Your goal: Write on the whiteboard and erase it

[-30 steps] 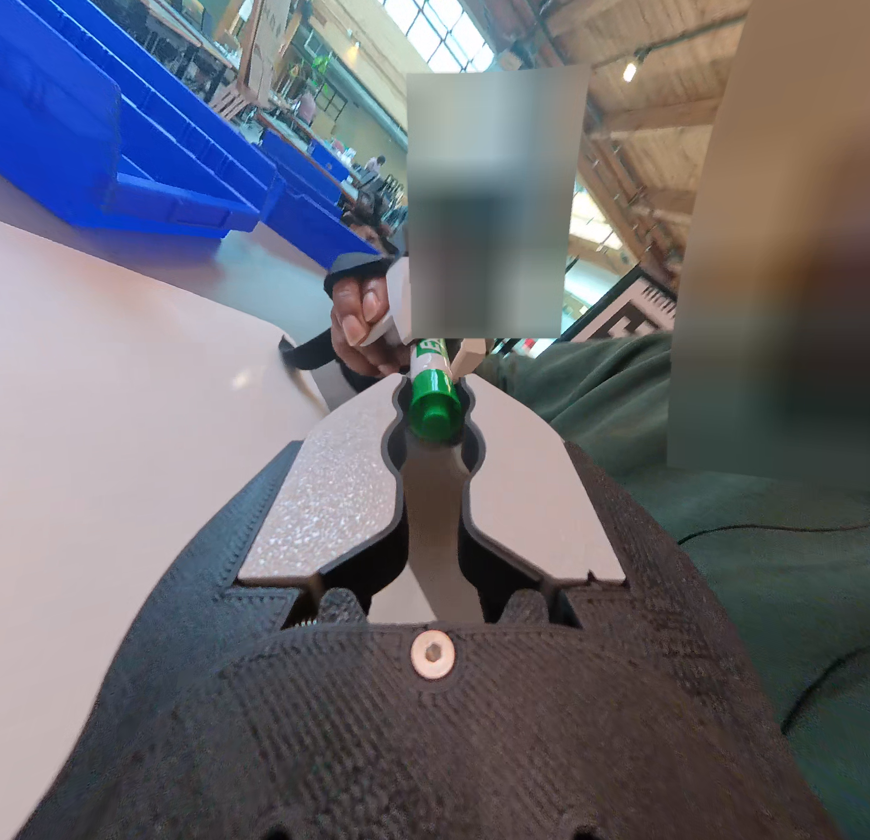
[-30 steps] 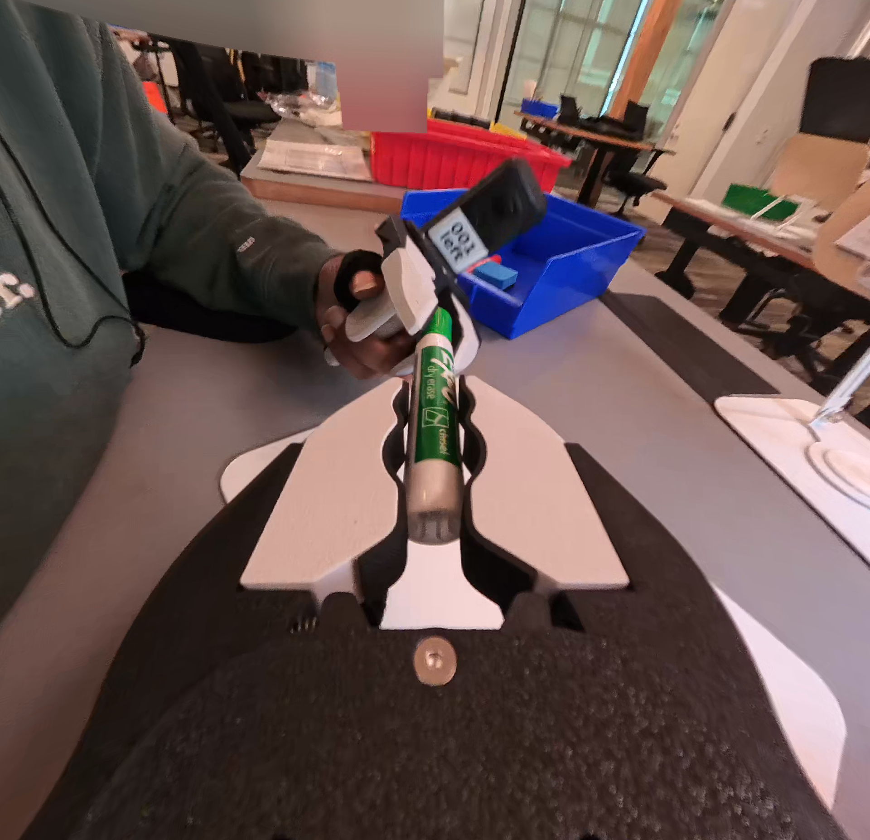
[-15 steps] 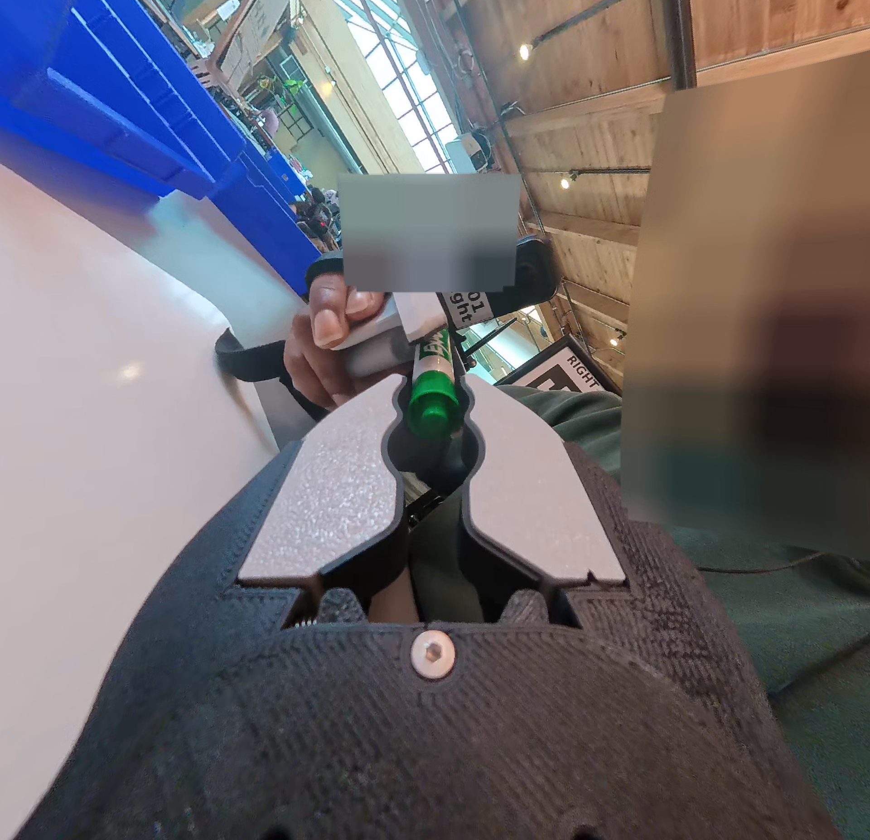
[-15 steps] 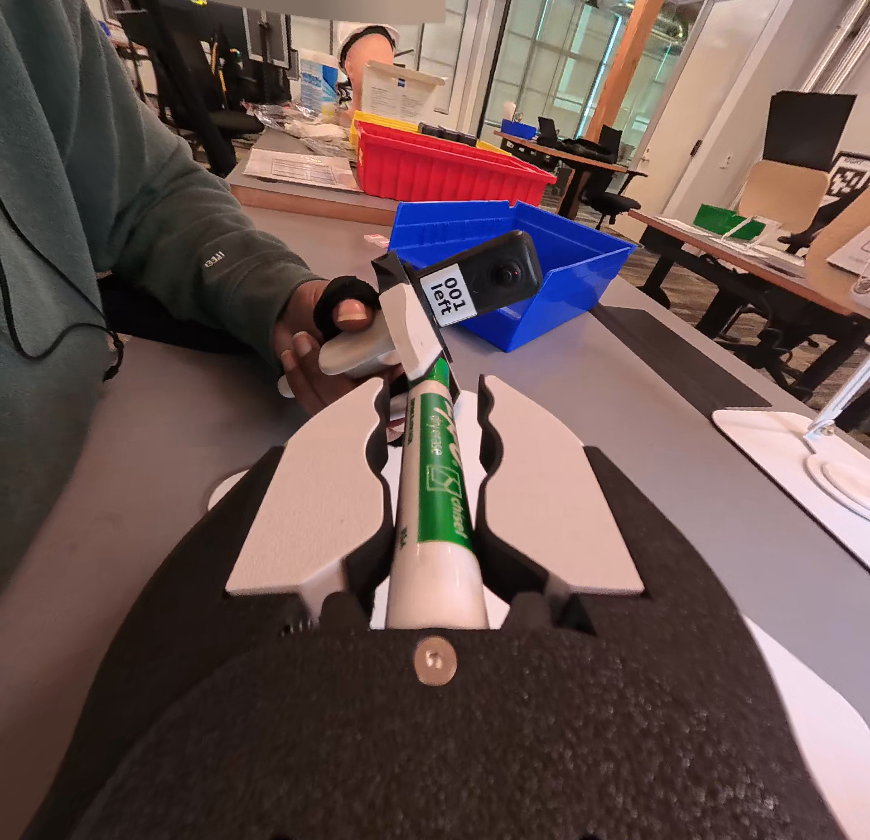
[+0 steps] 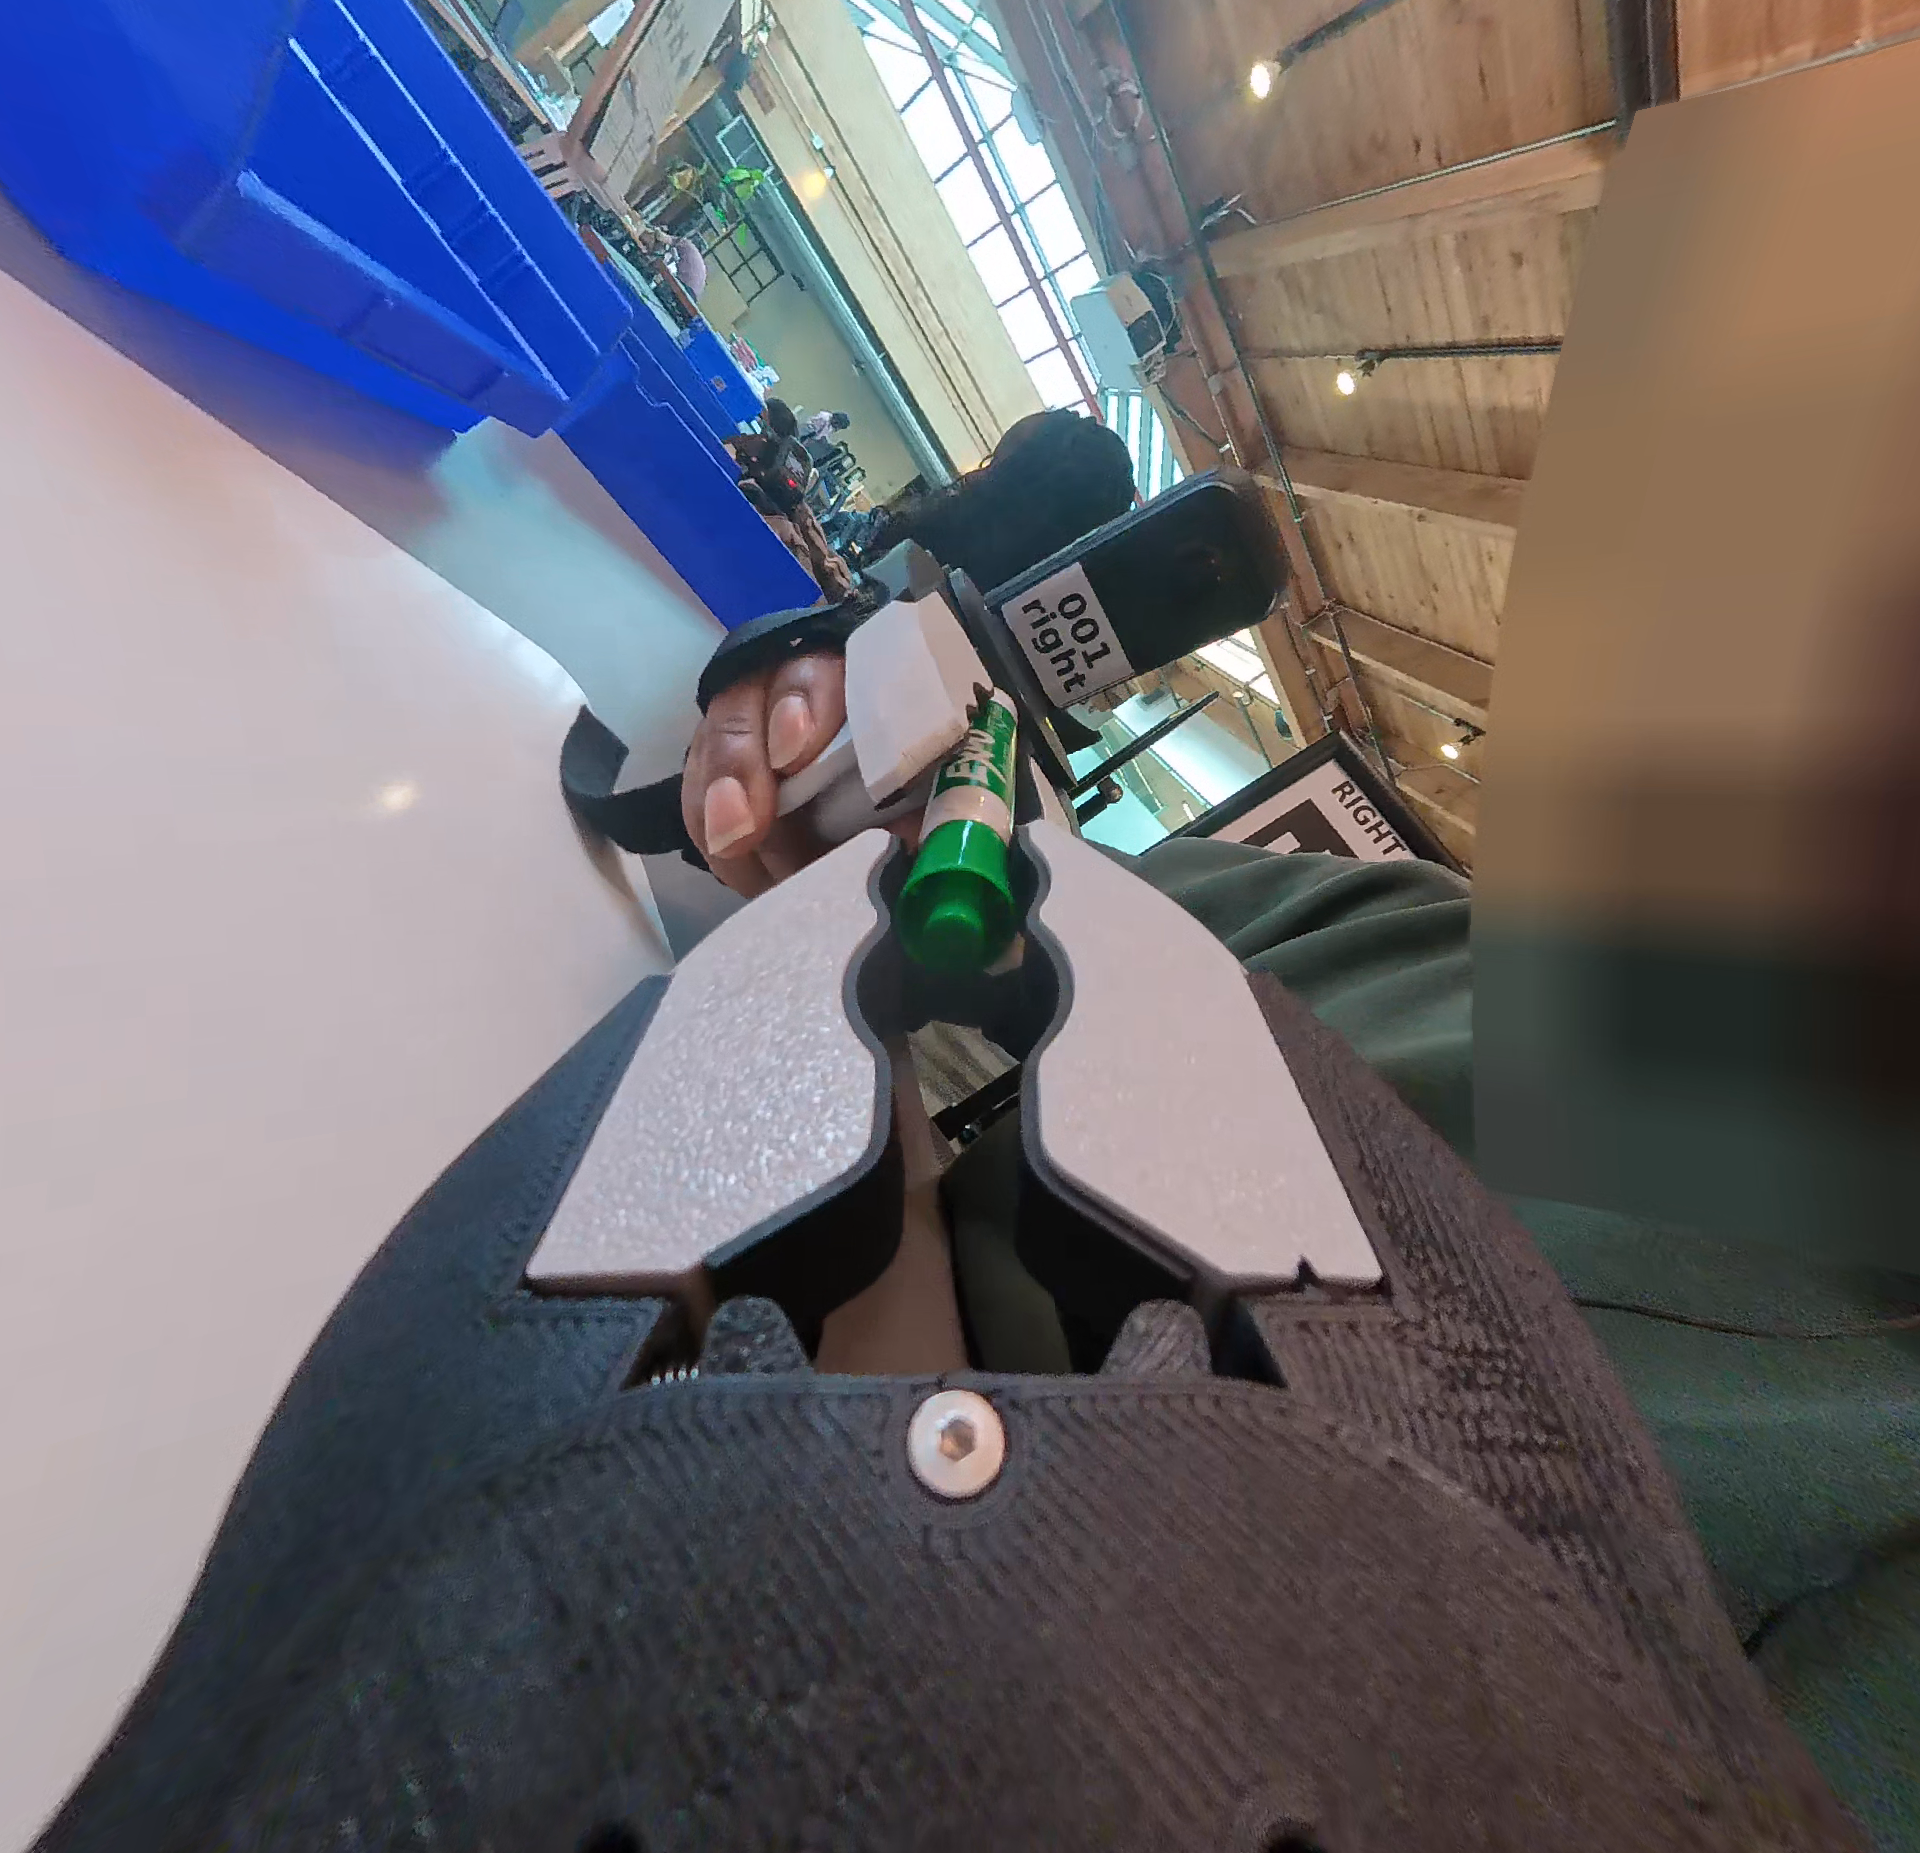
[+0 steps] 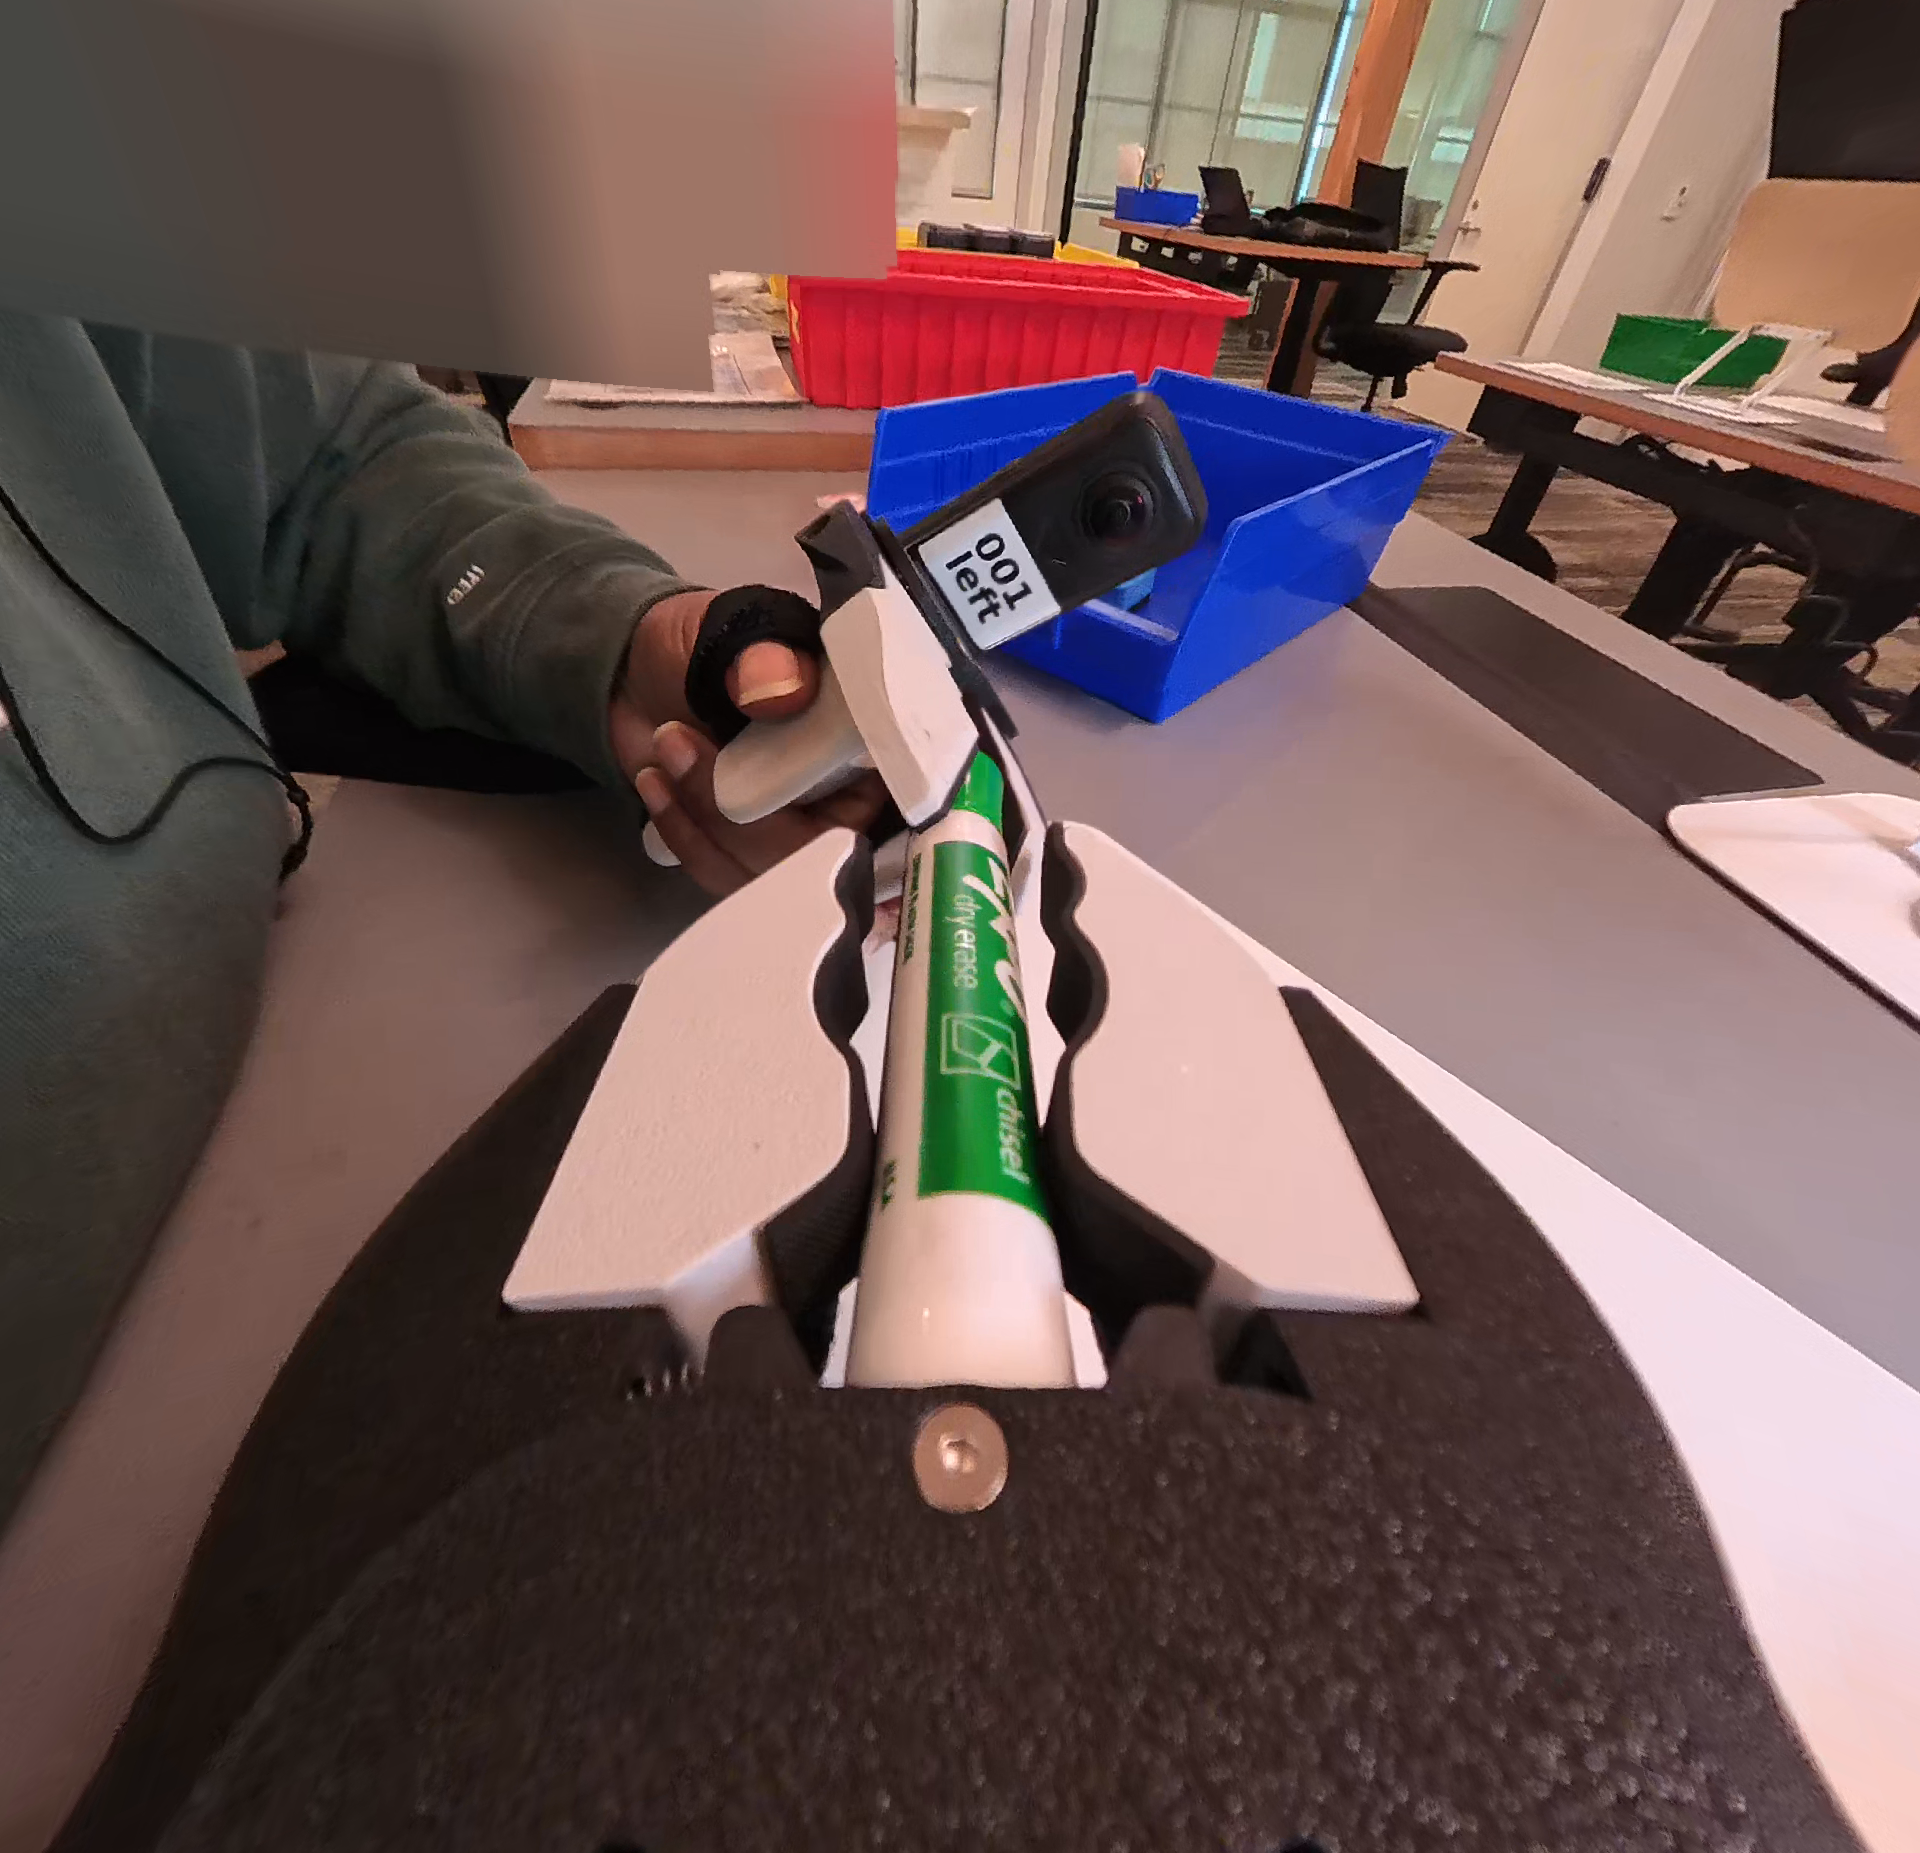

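Note:
A green dry-erase marker (image 6: 966,1076) lies lengthwise between my right gripper's (image 6: 954,847) white fingers, which are shut around its barrel. Its green cap (image 5: 956,904) points at my left gripper (image 5: 956,868), which is shut on the cap end. The two grippers face each other, tip to tip. The left gripper also shows in the right wrist view (image 6: 904,723), and the right gripper shows in the left wrist view (image 5: 904,723). The whiteboard (image 5: 208,868) lies flat on the grey table under both grippers, and it also shows in the right wrist view (image 6: 1558,1315).
A blue bin (image 6: 1299,556) stands on the table behind the left gripper, with a red bin (image 6: 997,333) farther back. More blue bins (image 5: 312,193) line the whiteboard's far side. A second white board (image 6: 1818,868) lies at the right. The person's green sleeve (image 6: 416,577) is close.
The marker has slid deeper between my right fingers, its rear end now at their base. The grippers have come closer together, and the left gripper has tilted upward.

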Demonstrator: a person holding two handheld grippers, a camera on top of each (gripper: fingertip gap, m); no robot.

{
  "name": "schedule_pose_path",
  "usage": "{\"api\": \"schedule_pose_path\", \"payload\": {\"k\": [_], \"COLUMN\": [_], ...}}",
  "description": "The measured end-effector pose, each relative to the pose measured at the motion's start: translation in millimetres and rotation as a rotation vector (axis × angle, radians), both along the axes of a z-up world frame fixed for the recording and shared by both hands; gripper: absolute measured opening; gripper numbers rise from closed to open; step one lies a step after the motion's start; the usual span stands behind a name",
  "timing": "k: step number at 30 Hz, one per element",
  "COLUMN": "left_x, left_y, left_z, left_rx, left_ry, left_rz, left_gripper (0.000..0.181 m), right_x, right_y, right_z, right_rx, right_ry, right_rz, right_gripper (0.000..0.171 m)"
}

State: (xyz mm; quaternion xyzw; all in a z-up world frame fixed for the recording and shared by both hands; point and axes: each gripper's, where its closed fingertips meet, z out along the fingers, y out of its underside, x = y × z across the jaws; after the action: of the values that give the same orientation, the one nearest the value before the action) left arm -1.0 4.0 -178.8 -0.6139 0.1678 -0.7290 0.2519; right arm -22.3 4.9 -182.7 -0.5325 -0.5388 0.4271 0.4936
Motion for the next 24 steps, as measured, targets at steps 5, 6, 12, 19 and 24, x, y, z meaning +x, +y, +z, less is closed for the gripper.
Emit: {"api": "schedule_pose_path", "payload": {"k": [5, 6, 12, 19, 24], "left_x": [-46, -90, -69, -80, -102], "left_y": [41, 62, 32, 31, 33], "left_z": [29, 38, 35, 10, -22], "left_rx": [0.101, 0.111, 0.477, 0.617, 0.775], "left_ry": [-0.027, -0.055, 0.257, 0.483, 0.820], "left_rz": [0.213, 0.342, 0.333, 0.431, 0.546], "left_gripper": [0.019, 0.018, 0.020, 0.019, 0.019], "right_x": [45, 77, 86, 67, 41], "right_y": [32, 51, 69, 66, 52], "right_z": [66, 85, 60, 4, -28], "right_rx": [-0.134, -0.102, 0.023, -0.057, -0.033], "right_ry": [0.272, 0.324, 0.116, -0.099, -0.239], "right_rz": [-0.046, -0.124, -0.220, -0.157, -0.114], "right_gripper": [0.032, 0.032, 0.033, 0.034, 0.034]}}
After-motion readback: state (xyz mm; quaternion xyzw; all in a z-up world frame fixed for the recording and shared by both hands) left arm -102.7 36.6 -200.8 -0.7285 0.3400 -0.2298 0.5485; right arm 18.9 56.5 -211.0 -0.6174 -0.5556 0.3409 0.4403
